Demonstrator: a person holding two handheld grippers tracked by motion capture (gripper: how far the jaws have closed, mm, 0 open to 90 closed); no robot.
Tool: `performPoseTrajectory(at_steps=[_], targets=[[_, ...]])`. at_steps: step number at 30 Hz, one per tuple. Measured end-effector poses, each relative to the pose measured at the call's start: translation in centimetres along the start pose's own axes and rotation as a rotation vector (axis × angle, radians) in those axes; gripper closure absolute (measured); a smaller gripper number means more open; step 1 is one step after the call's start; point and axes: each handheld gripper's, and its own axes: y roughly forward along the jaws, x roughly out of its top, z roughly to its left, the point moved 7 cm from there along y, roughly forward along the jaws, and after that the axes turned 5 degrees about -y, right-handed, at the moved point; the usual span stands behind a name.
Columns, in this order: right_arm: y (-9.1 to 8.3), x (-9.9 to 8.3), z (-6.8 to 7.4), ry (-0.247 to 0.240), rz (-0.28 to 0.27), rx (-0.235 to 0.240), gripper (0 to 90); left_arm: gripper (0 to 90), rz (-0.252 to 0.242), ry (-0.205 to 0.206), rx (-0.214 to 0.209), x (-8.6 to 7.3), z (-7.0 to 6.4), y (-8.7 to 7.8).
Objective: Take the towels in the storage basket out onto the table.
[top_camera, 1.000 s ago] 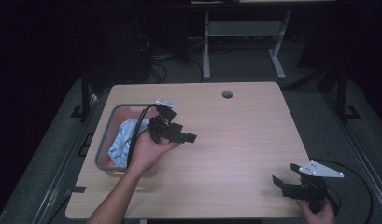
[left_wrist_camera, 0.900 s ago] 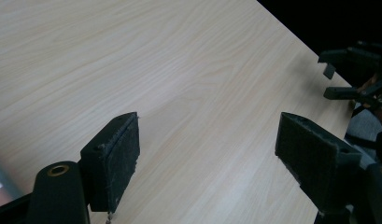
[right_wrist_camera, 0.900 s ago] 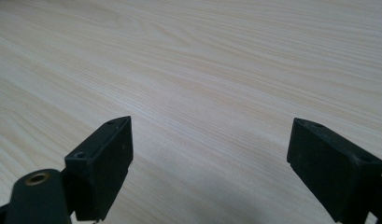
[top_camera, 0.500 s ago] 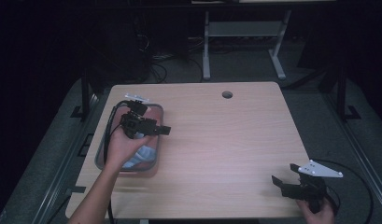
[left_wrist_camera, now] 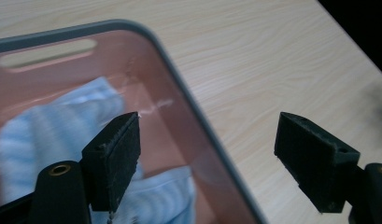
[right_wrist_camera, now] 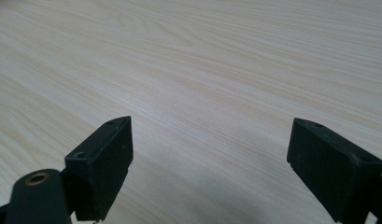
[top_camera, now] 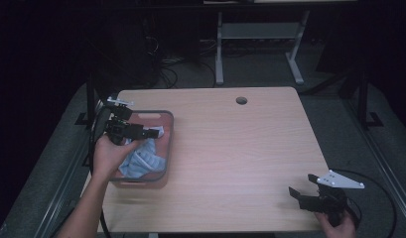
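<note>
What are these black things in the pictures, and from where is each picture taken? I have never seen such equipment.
No robot is here. A person holds a hand-held gripper in each hand: a tool with two black jaws and a small camera on it.

The high view looks down on a wooden table from above the person's side. The left hand-held gripper is over a pink bin that holds a blue and white striped cloth. The right hand-held gripper is at the table's near right corner.

The other two pictures come from the cameras on the tools. The left gripper view looks past open jaws at the bin's rim and the cloth. The right gripper view looks past open jaws at bare wood. Neither tool holds anything.
</note>
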Motion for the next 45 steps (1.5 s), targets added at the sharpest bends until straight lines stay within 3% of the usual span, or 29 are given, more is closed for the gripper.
performPoseTrajectory(at_steps=[13,20,27,36,41,45], targets=[[0.1,0.0,0.2,-0.001,0.007,0.006,13.9,21.4,-0.017,-0.074,0.074,-0.9,3.4,-1.4],[0.1,0.0,0.2,-0.001,0.008,0.011,13.8,21.4,0.0,-0.098,0.105,-1.5,4.6,-1.3],[0.0,0.0,0.2,-0.002,0.006,0.014,13.8,22.5,0.032,-0.145,0.132,-2.8,6.0,-0.1],[0.0,0.0,0.3,-0.002,0.007,0.022,13.8,23.6,0.107,-0.173,0.151,-4.0,6.7,2.4],[0.0,0.0,0.3,-0.002,0.006,0.022,13.8,30.2,0.147,-0.166,0.155,-4.6,6.7,3.4],[0.0,0.0,0.3,-0.004,0.008,0.025,13.8,37.5,0.167,-0.148,0.183,-4.9,6.7,3.8]])
